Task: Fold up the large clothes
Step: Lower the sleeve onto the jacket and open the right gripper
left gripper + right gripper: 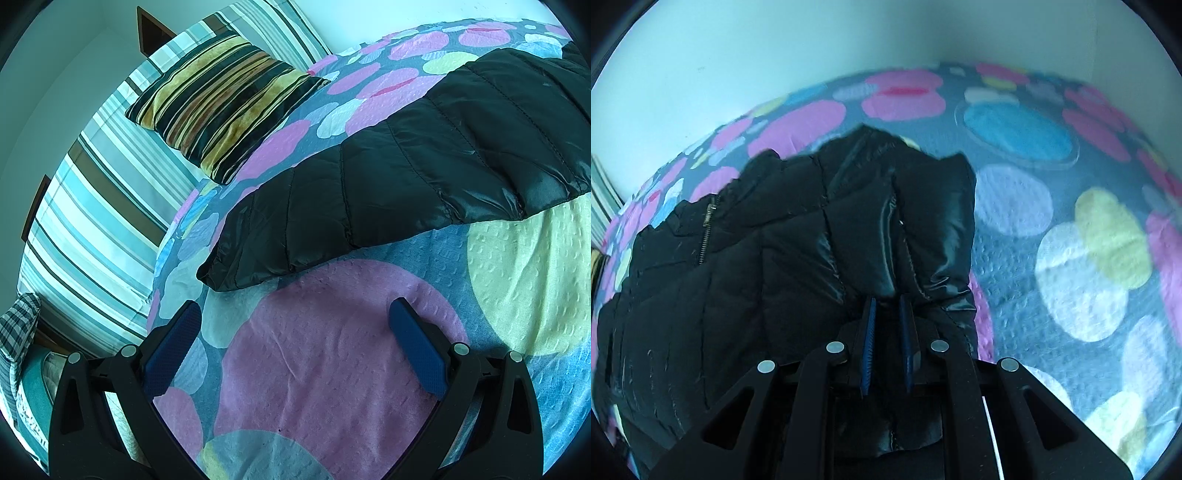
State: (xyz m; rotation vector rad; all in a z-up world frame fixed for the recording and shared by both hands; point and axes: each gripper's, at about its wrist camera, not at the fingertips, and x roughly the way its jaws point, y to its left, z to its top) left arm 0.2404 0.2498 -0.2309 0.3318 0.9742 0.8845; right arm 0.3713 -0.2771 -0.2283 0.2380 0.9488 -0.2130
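Observation:
A black quilted puffer jacket (424,162) lies on a bed covered by a spotted bedspread (325,362). In the left wrist view its sleeve end (236,266) points toward the left. My left gripper (295,317) is open and empty, just above the bedspread, a little short of the sleeve. In the right wrist view my right gripper (886,306) is shut on a fold of the black jacket (775,258) and holds it raised. A zip (707,229) shows on the jacket's left side.
A striped cushion (225,107) lies at the head of the bed against striped pillows (99,221). A pale wall (775,48) rises behind the bed. The bed's edge runs down the left in the left wrist view.

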